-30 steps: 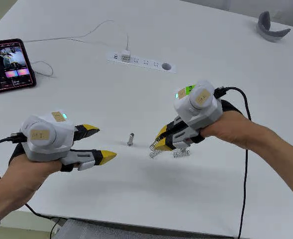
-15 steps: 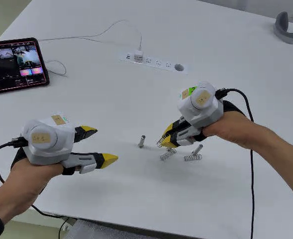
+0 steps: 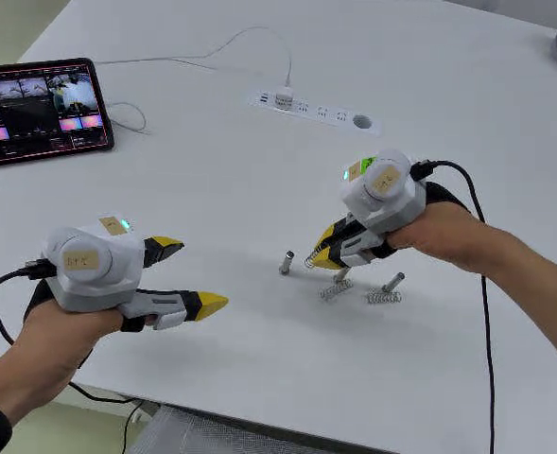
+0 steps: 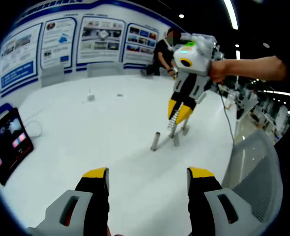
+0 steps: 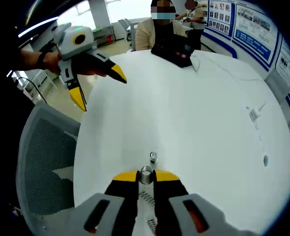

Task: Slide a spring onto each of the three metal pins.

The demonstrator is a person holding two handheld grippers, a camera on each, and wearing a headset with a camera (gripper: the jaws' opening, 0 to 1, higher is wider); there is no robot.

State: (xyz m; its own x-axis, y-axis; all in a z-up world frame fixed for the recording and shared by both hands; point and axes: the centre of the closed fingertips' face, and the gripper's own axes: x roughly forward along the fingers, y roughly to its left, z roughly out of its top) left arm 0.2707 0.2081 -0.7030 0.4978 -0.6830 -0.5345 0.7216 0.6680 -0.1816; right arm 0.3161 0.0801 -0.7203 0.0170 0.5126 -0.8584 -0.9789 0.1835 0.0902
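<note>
Spring [image 5: 145, 173] in right claw [image 5: 146, 178] over white table [image 3: 212, 189] w/ tablet [image 3: 37, 109], pwr strip [image 3: 316, 111].

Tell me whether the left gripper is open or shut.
Open: the white-and-yellow left gripper has its jaws spread wide apart, nothing between them.

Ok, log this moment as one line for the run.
right gripper: shut on spring, standing pin just ahead | left gripper: open, empty | loose springs on table
</note>
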